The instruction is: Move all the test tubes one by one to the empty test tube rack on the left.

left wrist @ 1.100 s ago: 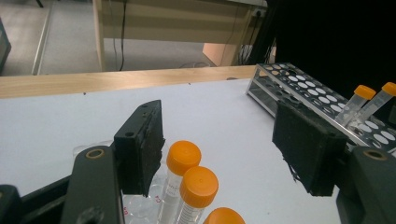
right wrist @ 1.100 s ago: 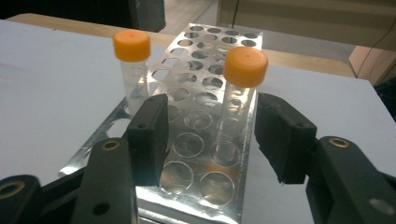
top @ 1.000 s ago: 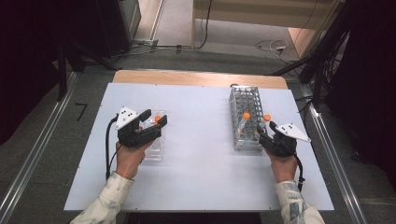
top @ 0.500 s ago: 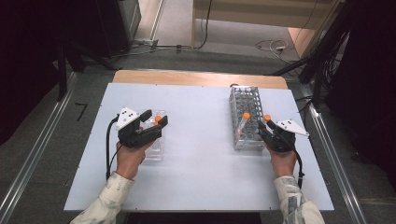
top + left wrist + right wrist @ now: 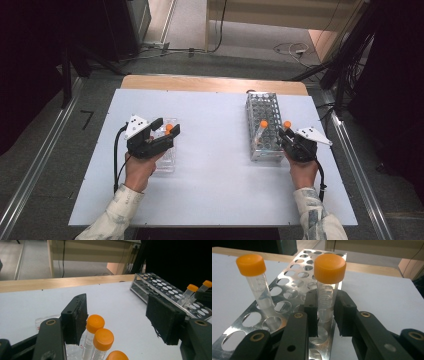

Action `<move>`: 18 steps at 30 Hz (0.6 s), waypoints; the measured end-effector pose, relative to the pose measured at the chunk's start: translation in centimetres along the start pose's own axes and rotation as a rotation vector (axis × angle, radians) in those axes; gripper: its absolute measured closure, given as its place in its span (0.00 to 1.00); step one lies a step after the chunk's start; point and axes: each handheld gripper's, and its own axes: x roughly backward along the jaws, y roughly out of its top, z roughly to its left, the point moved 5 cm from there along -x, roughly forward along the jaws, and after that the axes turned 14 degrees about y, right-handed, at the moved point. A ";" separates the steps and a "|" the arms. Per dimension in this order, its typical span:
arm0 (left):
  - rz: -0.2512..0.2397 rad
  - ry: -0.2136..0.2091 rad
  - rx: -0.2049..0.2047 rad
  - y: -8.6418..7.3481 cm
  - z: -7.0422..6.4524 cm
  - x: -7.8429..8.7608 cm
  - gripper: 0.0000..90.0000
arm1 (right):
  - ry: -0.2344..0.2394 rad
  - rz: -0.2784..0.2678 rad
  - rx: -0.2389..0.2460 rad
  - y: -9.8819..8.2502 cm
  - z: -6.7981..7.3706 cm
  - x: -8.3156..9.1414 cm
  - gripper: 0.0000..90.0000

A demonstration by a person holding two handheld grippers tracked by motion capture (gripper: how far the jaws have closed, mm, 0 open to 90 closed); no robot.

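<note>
Tubes and rack share a white table in the high view, where the right hand-held gripper [image 5: 286,134] sits at the near right edge of a perforated metal tube rack [image 5: 263,107], its jaws just closed on a clear plastic tube with an orange screw cap [image 5: 287,124]; a second orange-capped tube [image 5: 263,123] stands tilted in the rack just beside it. Across the table, well apart, the left hand-held gripper [image 5: 170,134] hovers with jaws about half open over a clear plastic box [image 5: 167,162]. Seen from the left gripper view, three more orange-capped tubes [image 5: 96,326] lie in that box beside the left jaw pad, untouched, with the rack far off to the right. From the right gripper view, the held tube [image 5: 328,287] stands upright between the black jaws, its long axis roughly vertical above the rack's shiny round holes [image 5: 294,283], so a straight lowering into a free hole looks like the coming move.
</note>
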 end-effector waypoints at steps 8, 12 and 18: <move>-0.003 -0.001 0.001 0.0 0.0 0.0 0.37 | 0.006 -0.060 0.007 1.6 0.4 1.5 0.80; -0.003 -0.002 0.001 0.0 0.0 0.0 0.37 | 0.013 -0.085 0.020 2.3 0.6 2.2 0.80; -0.002 -0.007 -0.005 0.0 -0.1 0.1 0.37 | 0.034 -0.111 0.027 3.0 1.2 3.3 0.80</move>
